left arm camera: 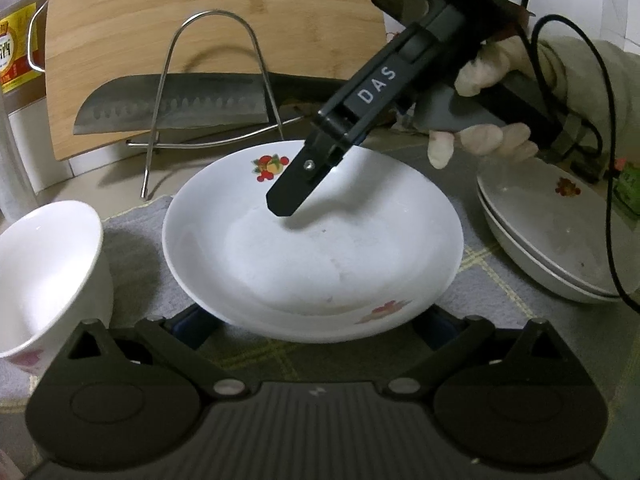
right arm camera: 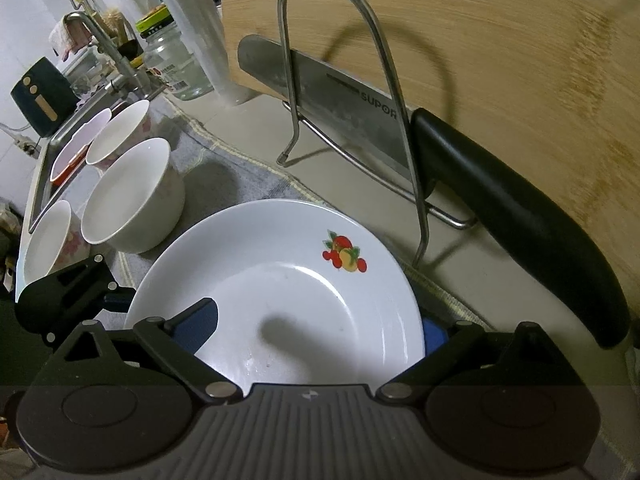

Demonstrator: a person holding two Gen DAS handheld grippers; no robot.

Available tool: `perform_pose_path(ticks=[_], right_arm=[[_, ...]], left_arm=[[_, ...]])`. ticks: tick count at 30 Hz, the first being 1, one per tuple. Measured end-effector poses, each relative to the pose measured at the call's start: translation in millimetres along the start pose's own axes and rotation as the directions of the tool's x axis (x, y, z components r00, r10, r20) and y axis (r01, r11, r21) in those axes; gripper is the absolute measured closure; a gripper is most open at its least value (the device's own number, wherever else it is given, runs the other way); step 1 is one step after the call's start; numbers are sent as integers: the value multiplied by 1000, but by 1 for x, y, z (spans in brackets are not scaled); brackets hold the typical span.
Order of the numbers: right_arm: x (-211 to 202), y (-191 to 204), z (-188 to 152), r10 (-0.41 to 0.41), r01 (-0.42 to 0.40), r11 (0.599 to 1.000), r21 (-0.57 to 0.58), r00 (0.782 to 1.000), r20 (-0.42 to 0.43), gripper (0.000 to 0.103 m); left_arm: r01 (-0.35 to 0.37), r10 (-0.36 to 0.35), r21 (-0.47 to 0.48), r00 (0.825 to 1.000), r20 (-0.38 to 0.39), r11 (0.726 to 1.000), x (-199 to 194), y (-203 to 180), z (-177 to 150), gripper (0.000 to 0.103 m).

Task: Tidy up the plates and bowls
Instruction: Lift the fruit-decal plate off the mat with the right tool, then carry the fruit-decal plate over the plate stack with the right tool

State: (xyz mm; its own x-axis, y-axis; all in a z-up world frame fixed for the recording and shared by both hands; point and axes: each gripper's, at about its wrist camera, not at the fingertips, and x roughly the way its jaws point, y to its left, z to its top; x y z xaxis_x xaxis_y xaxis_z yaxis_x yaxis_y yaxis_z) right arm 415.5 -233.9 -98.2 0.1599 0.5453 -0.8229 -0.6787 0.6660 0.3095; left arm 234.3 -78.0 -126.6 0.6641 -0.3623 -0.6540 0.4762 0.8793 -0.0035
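Plate (left arm camera: 312, 248) between bowl (left arm camera: 44, 272) and stacked plates (left arm camera: 560, 240)

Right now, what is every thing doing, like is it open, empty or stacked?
Fruit plate: flat on the cloth, empty, between both grippers' fingers.
Left gripper: open, plate rim between its fingers.
Right gripper: open around the plate.
Plates on the right: stacked.
Bowls: upright, empty.
Knife: resting in the wire rack.
Cutting board: leaning upright.

Home kitchen counter: steel sink (right arm camera: 44, 168) and faucet (right arm camera: 104, 48), bamboo cutting board (right arm camera: 500, 60), SUPOR cleaver (right arm camera: 340, 108), oil bottle (left arm camera: 18, 48), bowls (right arm camera: 132, 196).
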Motion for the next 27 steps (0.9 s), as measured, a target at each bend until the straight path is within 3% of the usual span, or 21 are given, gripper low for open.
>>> perform_pose_path(ticks=[27], right_arm=[[-13,10,-2,4,-4,1000,-28,1000,18,4]], left_arm=[[-10,10,0,1000,-5,1000,-5,-2,3,2]])
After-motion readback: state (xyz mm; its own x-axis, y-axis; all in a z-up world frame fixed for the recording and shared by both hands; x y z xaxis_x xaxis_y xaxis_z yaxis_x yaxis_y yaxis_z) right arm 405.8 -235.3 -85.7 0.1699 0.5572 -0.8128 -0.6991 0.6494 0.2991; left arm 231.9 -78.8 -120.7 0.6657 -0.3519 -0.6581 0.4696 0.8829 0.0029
